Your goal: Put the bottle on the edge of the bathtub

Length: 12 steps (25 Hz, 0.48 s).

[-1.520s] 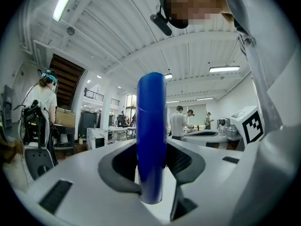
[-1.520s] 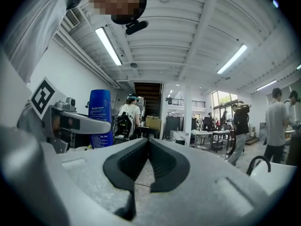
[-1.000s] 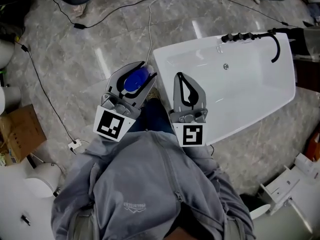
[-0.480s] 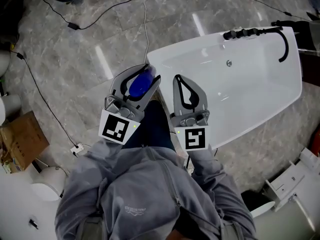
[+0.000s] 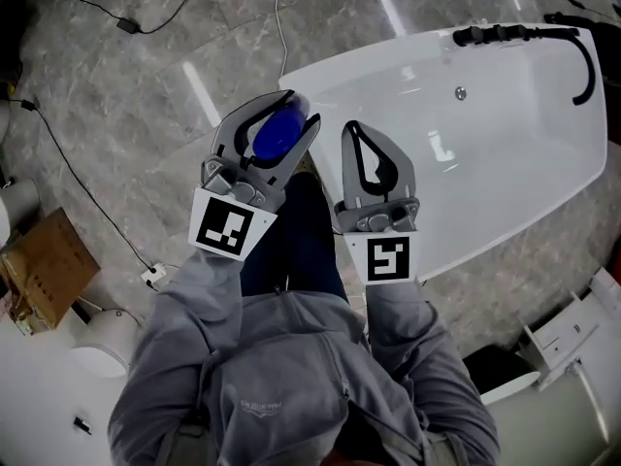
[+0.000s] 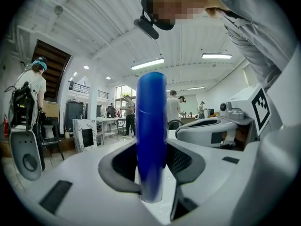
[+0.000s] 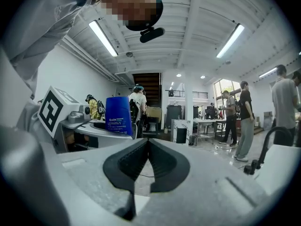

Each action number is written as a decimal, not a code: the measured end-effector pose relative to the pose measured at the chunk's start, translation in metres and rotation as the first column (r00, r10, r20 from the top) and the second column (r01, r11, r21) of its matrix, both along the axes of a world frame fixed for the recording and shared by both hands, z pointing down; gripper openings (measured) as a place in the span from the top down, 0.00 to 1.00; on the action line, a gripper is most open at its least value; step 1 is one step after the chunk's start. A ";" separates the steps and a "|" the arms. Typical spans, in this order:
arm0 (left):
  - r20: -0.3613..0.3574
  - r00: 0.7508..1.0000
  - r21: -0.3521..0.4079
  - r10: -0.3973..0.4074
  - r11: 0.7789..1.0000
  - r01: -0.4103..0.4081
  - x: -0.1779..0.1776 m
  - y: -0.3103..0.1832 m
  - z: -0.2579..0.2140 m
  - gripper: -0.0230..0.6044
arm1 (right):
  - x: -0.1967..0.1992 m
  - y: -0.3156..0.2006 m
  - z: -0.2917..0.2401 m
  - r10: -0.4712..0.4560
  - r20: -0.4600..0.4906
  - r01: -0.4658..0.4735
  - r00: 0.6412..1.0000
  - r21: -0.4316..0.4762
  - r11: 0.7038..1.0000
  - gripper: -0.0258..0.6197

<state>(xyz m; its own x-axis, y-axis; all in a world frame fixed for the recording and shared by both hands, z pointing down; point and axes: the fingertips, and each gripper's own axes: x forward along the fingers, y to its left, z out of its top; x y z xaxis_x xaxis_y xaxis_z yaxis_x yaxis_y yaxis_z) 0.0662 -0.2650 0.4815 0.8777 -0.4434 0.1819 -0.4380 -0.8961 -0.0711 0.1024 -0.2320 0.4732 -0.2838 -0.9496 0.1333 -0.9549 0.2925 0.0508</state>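
The blue bottle (image 5: 275,136) is clamped between the jaws of my left gripper (image 5: 299,107), whose tips reach the near left corner of the white bathtub (image 5: 505,153). In the left gripper view the bottle (image 6: 151,135) stands upright in the left gripper (image 6: 151,173), pressed from both sides. My right gripper (image 5: 351,129) is beside it to the right, over the tub's near rim, shut with nothing in it. In the right gripper view its jaws (image 7: 148,142) meet in a closed line, and the bottle (image 7: 118,116) shows to the left.
A black faucet (image 5: 505,35) with a hose lies along the tub's far rim, and a drain (image 5: 460,93) sits in the basin. Cables (image 5: 78,192) run over the marble floor. A cardboard box (image 5: 44,265) is at left; white fixtures (image 5: 572,328) at lower right. People stand in the background.
Both grippers have sunk and come closer to the bathtub's near left corner, the left still holding the bottle. The tub now fills more of the head view.
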 end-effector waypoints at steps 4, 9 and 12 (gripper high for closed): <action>0.019 1.000 0.020 0.015 1.000 -0.015 0.011 -0.007 0.023 0.72 | 0.007 -0.010 0.018 -0.004 0.007 0.004 1.000 0.009 1.000 0.96; 0.017 0.999 0.013 0.038 0.999 -0.038 0.024 -0.015 0.056 0.72 | 0.019 -0.017 0.049 0.011 0.008 -0.011 1.000 -0.017 1.000 0.96; 0.024 0.997 0.004 0.072 0.997 -0.072 0.032 -0.016 0.074 0.72 | 0.025 -0.019 0.065 0.031 0.017 -0.030 0.999 -0.035 0.999 0.96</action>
<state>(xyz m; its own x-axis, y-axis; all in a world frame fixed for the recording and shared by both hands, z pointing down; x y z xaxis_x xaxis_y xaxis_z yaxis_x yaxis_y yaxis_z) 0.0984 -0.2807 0.5559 0.9029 -0.3798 0.2013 -0.3701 -0.9251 -0.0853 0.1273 -0.2514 0.5380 -0.2576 -0.9527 0.1612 -0.9640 0.2648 0.0245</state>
